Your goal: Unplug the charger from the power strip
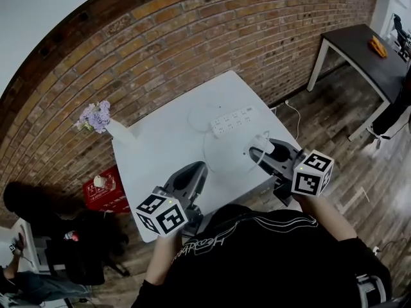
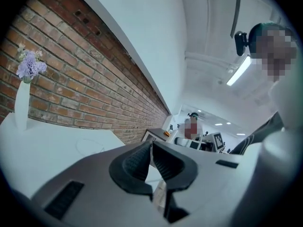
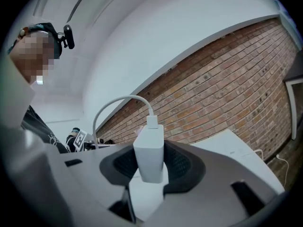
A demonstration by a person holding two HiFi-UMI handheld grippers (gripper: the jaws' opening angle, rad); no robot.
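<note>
Closest to the head camera are the two marker cubes, and ahead of them the left gripper (image 1: 198,171) is seen over the near edge of the white table (image 1: 160,172). Its ribbed pads are pressed together with nothing caught between them. The right gripper (image 1: 260,151) is held over the table's right corner, and its jaws are clamped on the charger (image 3: 149,152) across the block's two broad flat sides. The plug end is hidden below the pads, and the cable (image 3: 113,105) is seen arching away from the top.

The charger is already clear of the power strip (image 1: 234,121), which lies well apart from it near the table's right edge. A vase of flowers (image 1: 103,120) stands at the far left corner by the brick wall.

The charger is judged to be light, rigid and glossy, so some slip in the pads can be expected. A grip across the flat faces, around mid-body, is therefore preferred. The cable is soft and springy. It should not be used as the hold, since strain would fall on the connector.
</note>
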